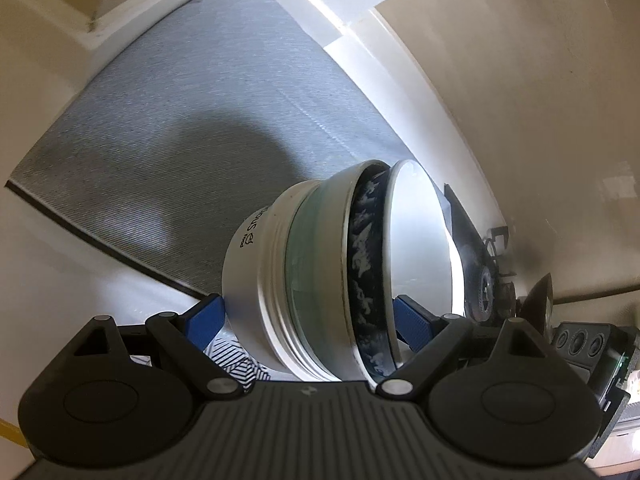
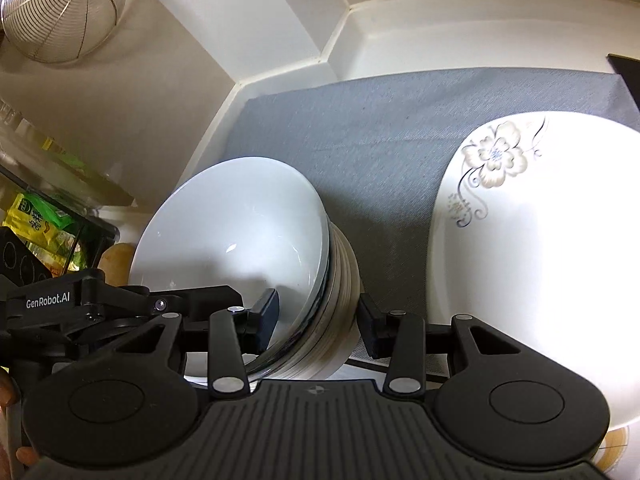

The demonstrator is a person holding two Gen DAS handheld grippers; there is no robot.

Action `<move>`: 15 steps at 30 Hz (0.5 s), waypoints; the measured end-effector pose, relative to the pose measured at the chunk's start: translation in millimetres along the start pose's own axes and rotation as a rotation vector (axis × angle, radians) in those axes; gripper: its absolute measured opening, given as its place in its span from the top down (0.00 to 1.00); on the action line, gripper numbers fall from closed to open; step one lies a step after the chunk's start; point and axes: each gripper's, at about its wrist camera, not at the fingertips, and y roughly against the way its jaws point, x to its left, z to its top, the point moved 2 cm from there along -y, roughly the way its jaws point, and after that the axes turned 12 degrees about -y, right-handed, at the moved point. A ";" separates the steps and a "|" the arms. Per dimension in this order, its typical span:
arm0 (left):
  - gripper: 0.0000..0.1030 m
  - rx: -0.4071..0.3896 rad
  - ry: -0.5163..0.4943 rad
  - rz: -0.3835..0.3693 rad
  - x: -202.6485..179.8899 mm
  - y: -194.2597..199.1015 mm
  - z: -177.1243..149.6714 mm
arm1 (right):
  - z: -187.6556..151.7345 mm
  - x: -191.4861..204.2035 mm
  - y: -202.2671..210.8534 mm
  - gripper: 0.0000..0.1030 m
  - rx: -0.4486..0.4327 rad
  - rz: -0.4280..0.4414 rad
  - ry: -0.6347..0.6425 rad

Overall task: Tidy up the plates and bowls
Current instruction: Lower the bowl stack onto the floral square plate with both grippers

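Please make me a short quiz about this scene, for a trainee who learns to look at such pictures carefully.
1. True or false: the plate has a flower print near its rim.
2. Which colour is the mat? A: gray. B: red. C: green.
3. In one word, what is between the pads of the left gripper?

Key
1. True.
2. A.
3. Bowls, nested in a stack and tipped on their side.
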 end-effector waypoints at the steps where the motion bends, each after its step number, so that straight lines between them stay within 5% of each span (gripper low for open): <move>1: 0.10 0.000 -0.003 -0.002 -0.4 1.1 1.0 | 1.0 -0.8 1.8 0.57 -0.004 -0.002 -0.001; 15: 0.10 0.014 -0.076 -0.030 -7.3 8.8 17.5 | 16.3 -19.6 27.8 0.57 -0.070 -0.022 -0.032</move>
